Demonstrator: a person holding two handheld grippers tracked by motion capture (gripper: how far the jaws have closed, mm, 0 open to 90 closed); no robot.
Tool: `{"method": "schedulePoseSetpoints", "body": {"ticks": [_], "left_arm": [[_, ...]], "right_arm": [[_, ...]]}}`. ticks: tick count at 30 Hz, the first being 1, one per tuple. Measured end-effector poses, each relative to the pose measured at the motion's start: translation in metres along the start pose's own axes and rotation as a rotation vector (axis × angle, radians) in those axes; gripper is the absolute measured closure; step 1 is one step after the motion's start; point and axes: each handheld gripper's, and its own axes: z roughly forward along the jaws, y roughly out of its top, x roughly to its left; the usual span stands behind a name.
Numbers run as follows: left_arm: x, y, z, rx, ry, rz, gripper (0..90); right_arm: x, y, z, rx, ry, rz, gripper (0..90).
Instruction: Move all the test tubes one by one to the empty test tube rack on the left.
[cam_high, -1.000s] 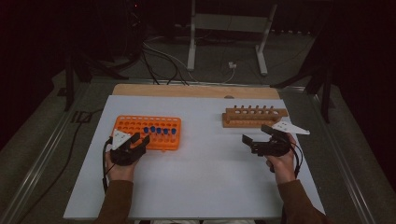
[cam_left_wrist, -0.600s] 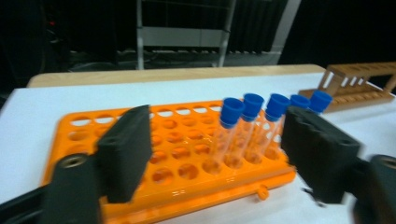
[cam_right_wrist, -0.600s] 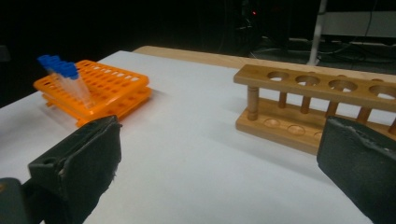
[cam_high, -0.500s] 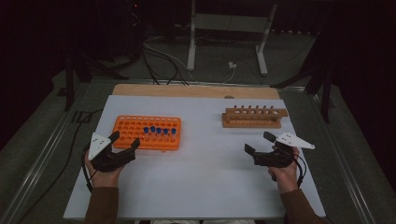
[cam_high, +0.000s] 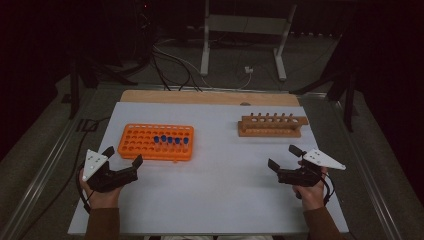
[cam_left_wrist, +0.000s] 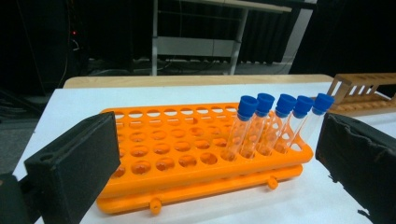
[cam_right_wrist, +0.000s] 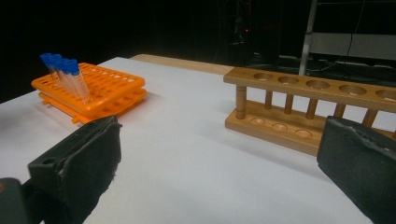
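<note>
Our left claw (cam_high: 122, 156) has just been opening, nothing between its jaws, orange rack (cam_high: 156, 142) just ahead; our right claw (cam_high: 284, 156) is released near the wooden rack (cam_high: 270, 126).

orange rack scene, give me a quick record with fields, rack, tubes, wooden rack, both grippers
orange rack: on the white table, left half, many empty holes
tubes: five, clear with blue caps, in one row at one end of the orange rack, leaning a little
wooden rack: right half, far side, no tubes in the holes that show
left gripper: jaws wide apart after just opening, nothing between them, short of the orange rack
right gripper: jaws apart, nothing held, near side of the wooden rack
</note>
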Motion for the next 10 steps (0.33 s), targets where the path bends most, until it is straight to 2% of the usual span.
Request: {"method": "schedulePoseSetpoints", "body": {"ticks": [10], "left_arm": [[0.0002, -0.0043, 0.0042, 0.014, 0.02, -0.003, 0.6]], "right_arm": [[0.0005, -0.0019, 0.0014, 0.003, -0.011, 0.003, 0.0]]}}
